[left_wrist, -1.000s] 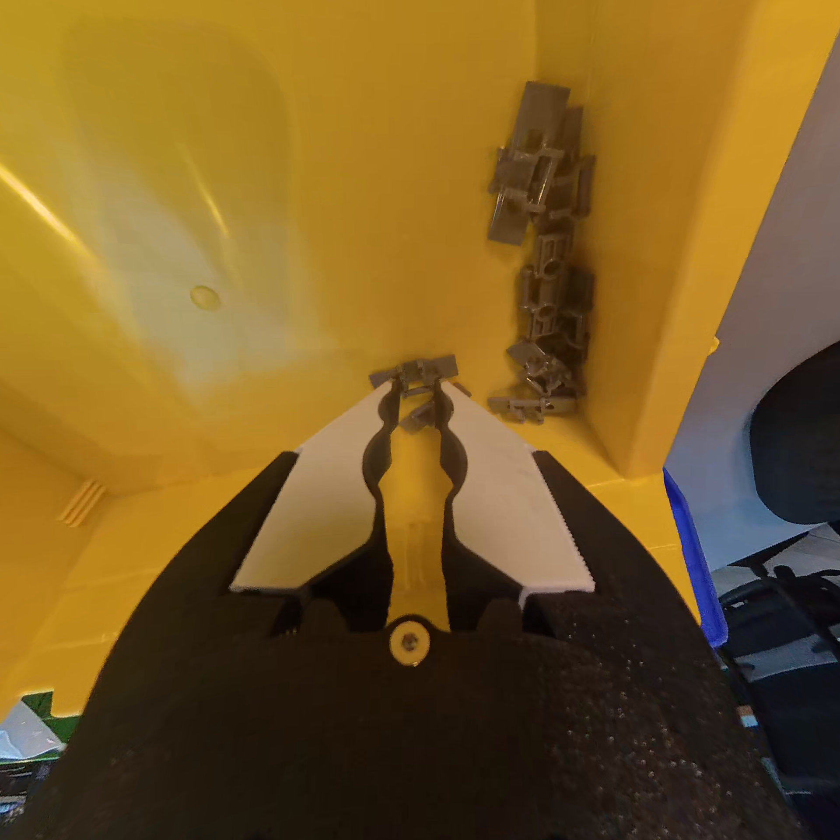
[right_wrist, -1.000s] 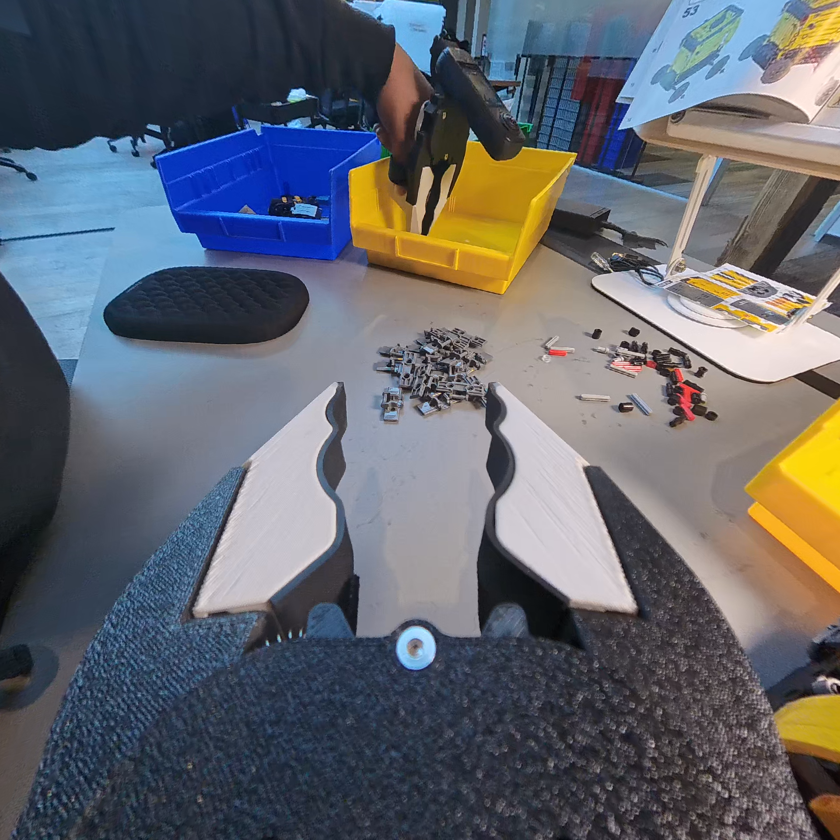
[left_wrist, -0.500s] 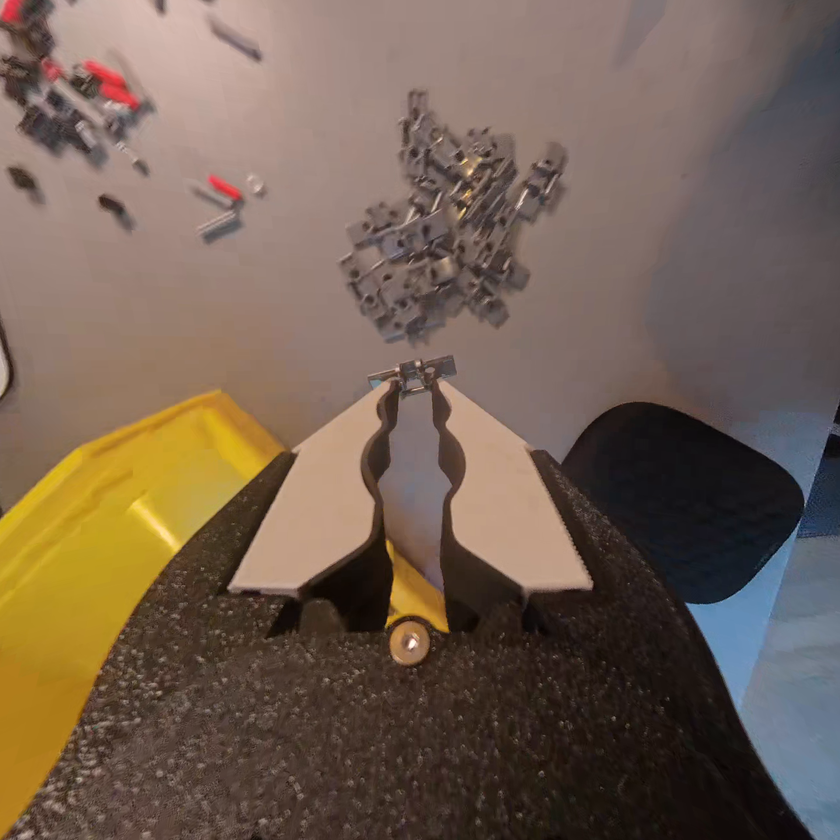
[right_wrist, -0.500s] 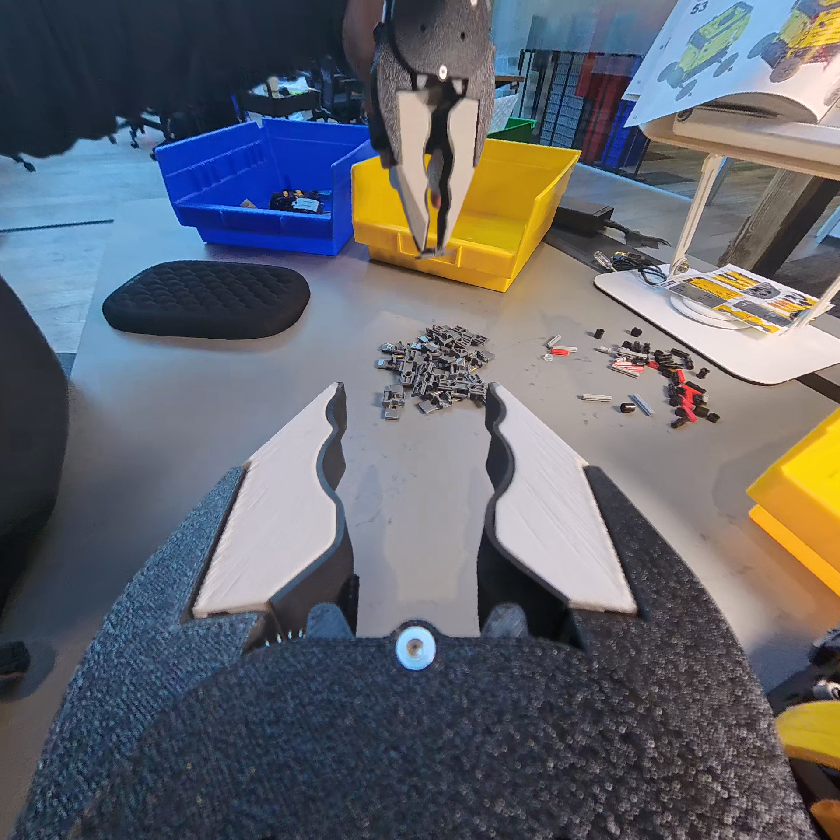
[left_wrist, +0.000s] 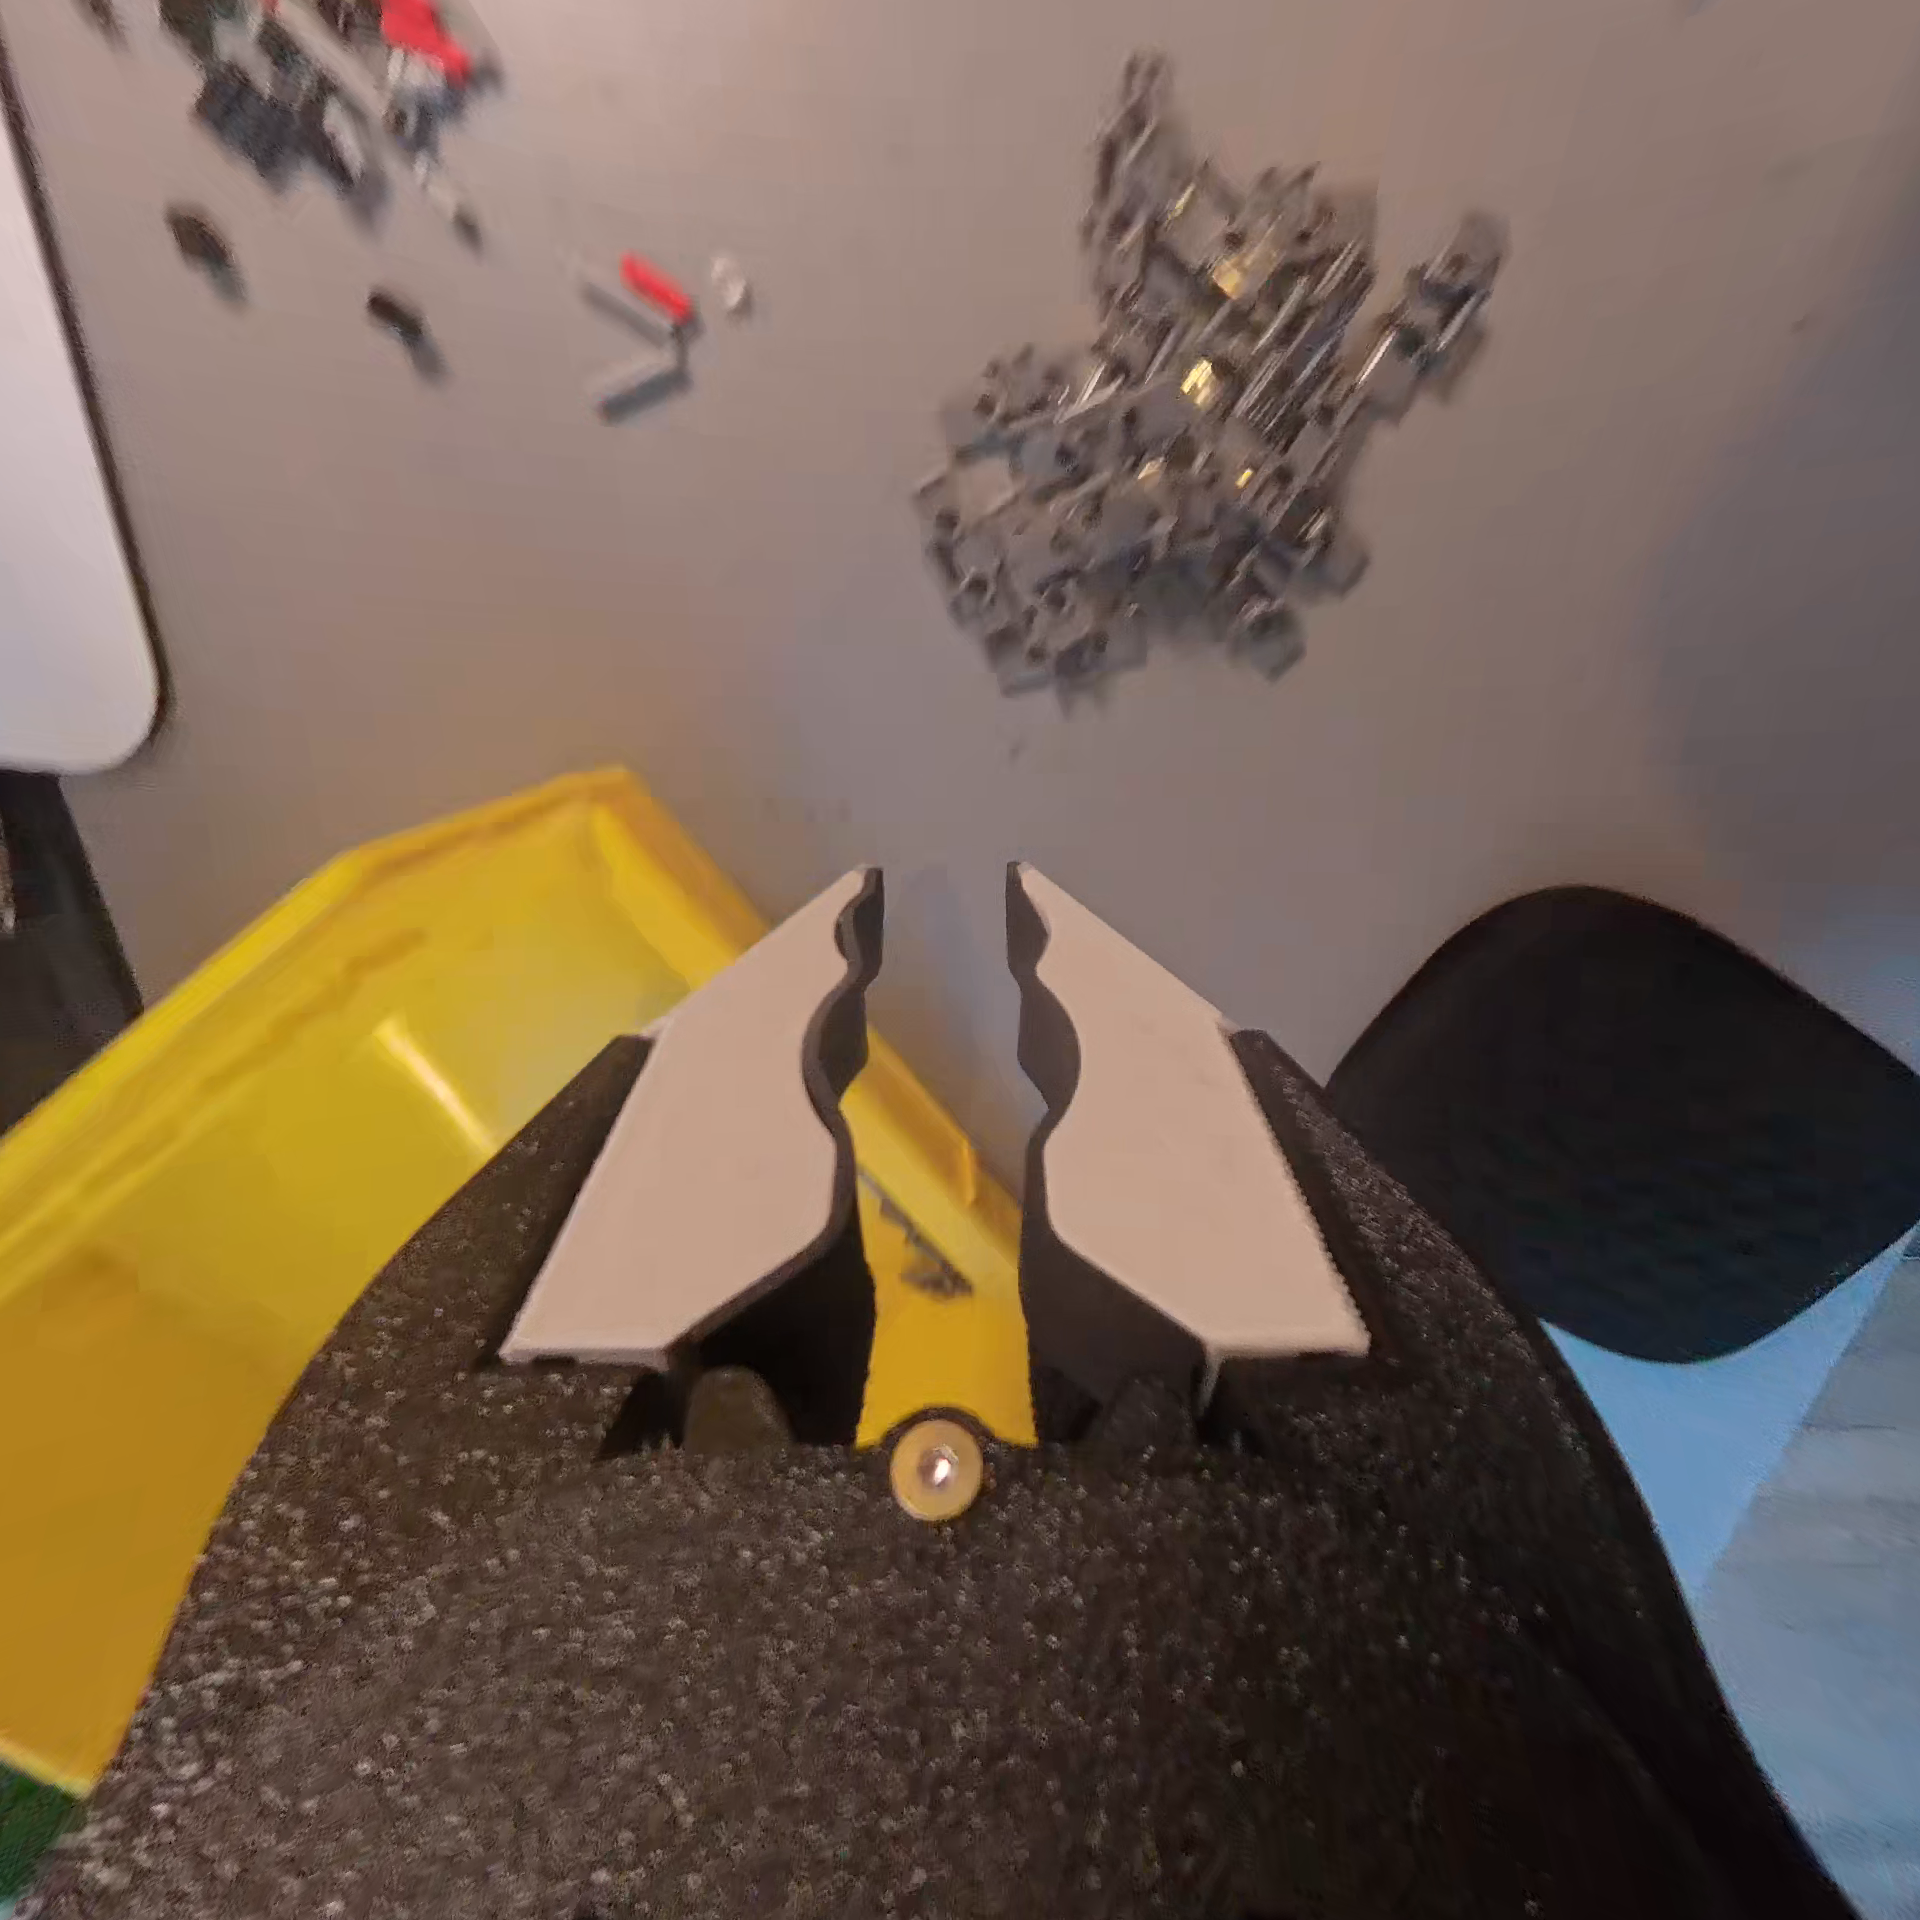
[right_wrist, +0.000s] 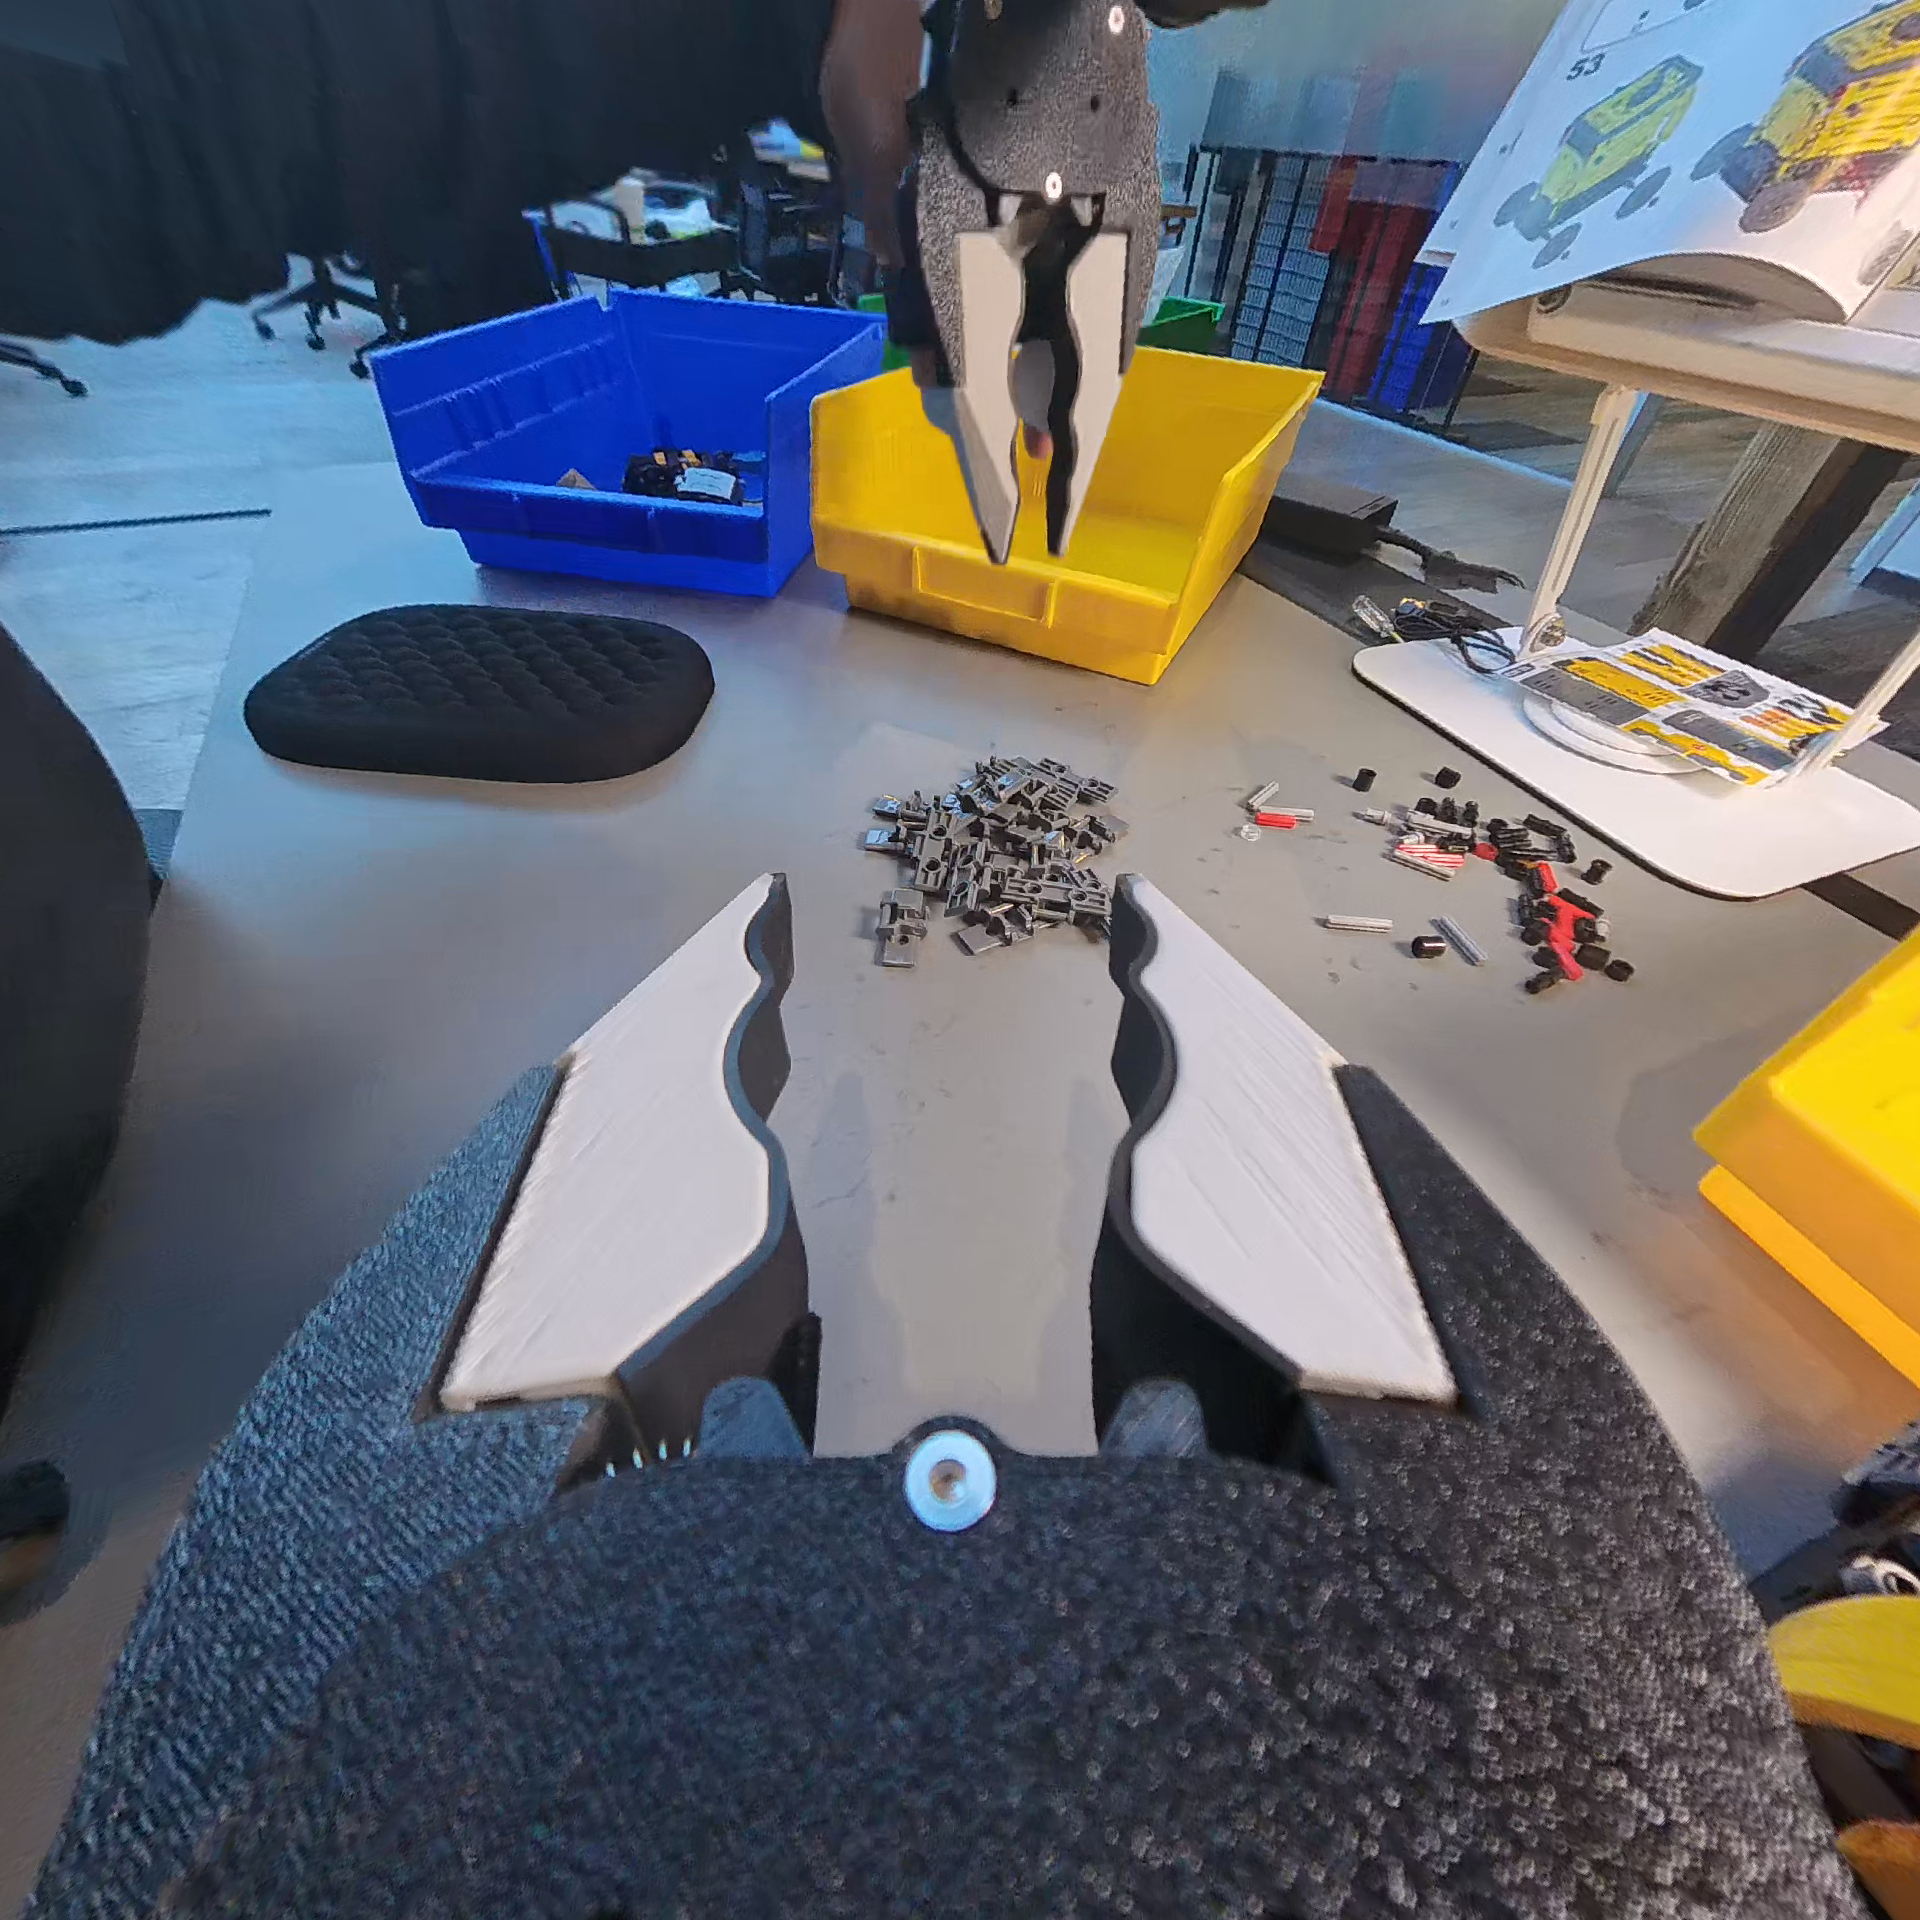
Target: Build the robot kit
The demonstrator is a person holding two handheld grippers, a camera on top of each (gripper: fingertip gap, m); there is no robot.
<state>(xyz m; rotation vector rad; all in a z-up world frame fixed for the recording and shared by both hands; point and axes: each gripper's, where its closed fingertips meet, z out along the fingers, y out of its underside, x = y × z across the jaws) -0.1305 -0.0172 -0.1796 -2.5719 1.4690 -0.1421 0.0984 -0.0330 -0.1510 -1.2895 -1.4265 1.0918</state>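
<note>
My left gripper is open and empty, held high over the front edge of a yellow bin and looking down at the grey table. A pile of small grey plastic pieces lies on the table beyond it. In the right wrist view the left gripper hangs in a person's hand above the yellow bin. My right gripper is open and empty, low over the table, its tips just short of the grey pile.
A blue bin stands left of the yellow one. A black padded cushion lies at the left. Small black and red pieces are scattered at the right, by a white board. Another yellow bin is at the right edge. About 25 cm separates my left fingertips from my right.
My left gripper rose out of the yellow bin shut on a grey piece, then opened; the piece is no longer between its tips. The right gripper has stayed put.
</note>
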